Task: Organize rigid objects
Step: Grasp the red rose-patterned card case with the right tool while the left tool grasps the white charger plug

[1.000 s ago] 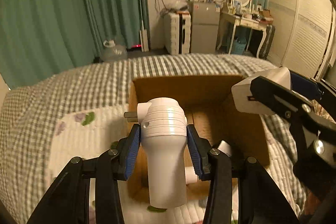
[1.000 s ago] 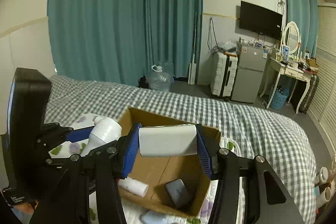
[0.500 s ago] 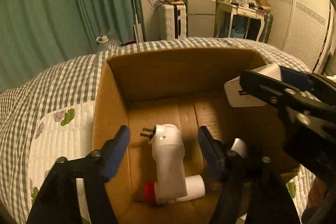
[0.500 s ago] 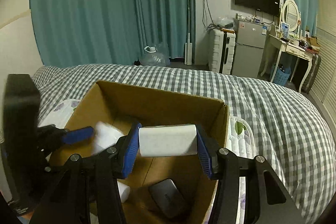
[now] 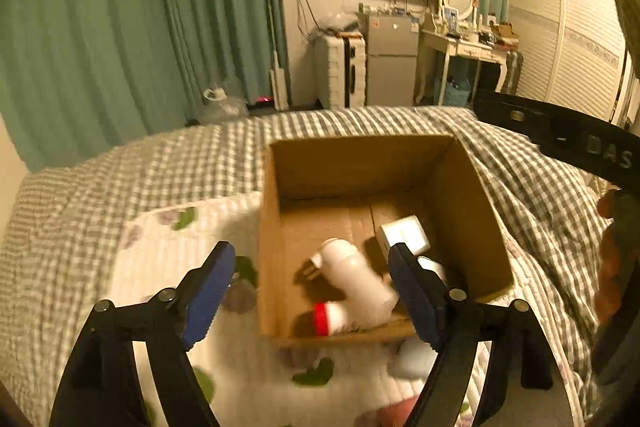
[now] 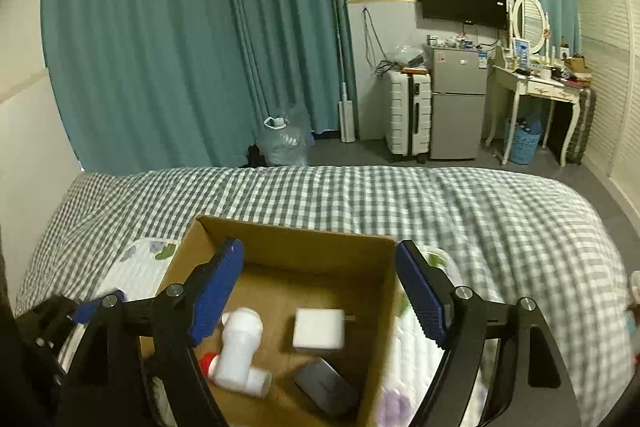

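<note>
An open cardboard box (image 5: 276,227) (image 6: 288,239) sits on the bed. Inside lie a white plug-in device (image 5: 356,279) (image 6: 240,351), a white square charger (image 5: 404,237) (image 6: 319,330), a white bottle with a red cap (image 5: 332,319) (image 6: 208,363) and a dark flat case (image 6: 326,385). My left gripper (image 5: 316,299) is open and empty above the box's near edge. My right gripper (image 6: 320,301) is open and empty above the box. The right gripper's body (image 5: 580,143) shows at the right of the left wrist view.
The box rests on a white quilted mat (image 5: 168,267) over a grey checked bedspread (image 6: 440,203). A white object (image 5: 412,359) lies on the mat just in front of the box. Curtains, a suitcase, a fridge and a dressing table stand beyond the bed.
My left gripper opened and dropped the white plug-in device into the box, then drew back. My right gripper opened and released the white charger into the box.
</note>
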